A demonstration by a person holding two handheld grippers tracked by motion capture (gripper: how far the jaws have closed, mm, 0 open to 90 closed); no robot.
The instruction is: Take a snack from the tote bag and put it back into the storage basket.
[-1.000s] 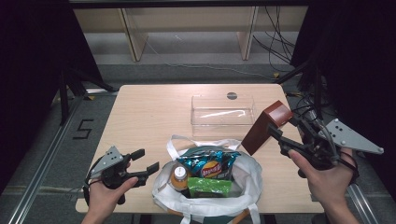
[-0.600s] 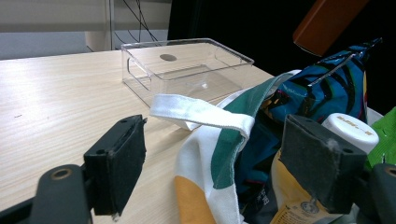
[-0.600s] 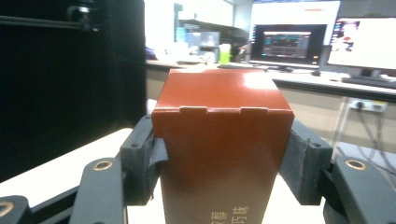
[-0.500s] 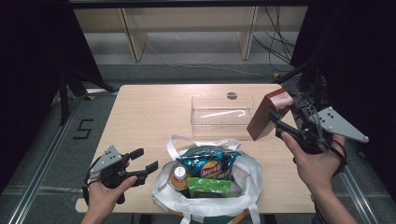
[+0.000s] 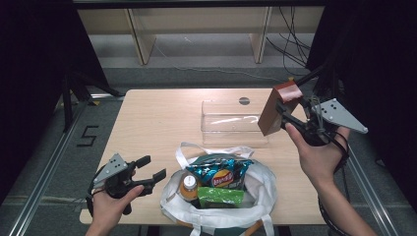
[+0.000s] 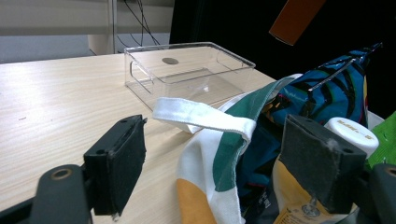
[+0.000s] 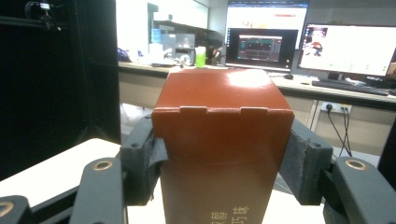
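Left gripper (image 5: 147, 173) sits low at the near left table (image 5: 157, 118) edge, jaws spread wide, nothing between them. Just off its right jaw: white tote bag (image 5: 260, 184), handle strap (image 6: 205, 119) lying across the gap ahead of the jaws in the left gripper view (not touching either pad). Inside the bag, right of that gripper: orange-capped bottle (image 5: 188, 183), blue chip bag (image 5: 220, 173), green packet (image 5: 220, 196).

Beyond the bag, ahead of the left gripper: clear plastic bin (image 5: 231, 120), empty, upright on the table.

Right gripper (image 5: 281, 114) is raised at the far right, clamped on the brown carton (image 5: 278, 107); pads press both side faces in the right gripper view (image 7: 219, 158). Carton is tilted, held in the air just beside the bin's right end.
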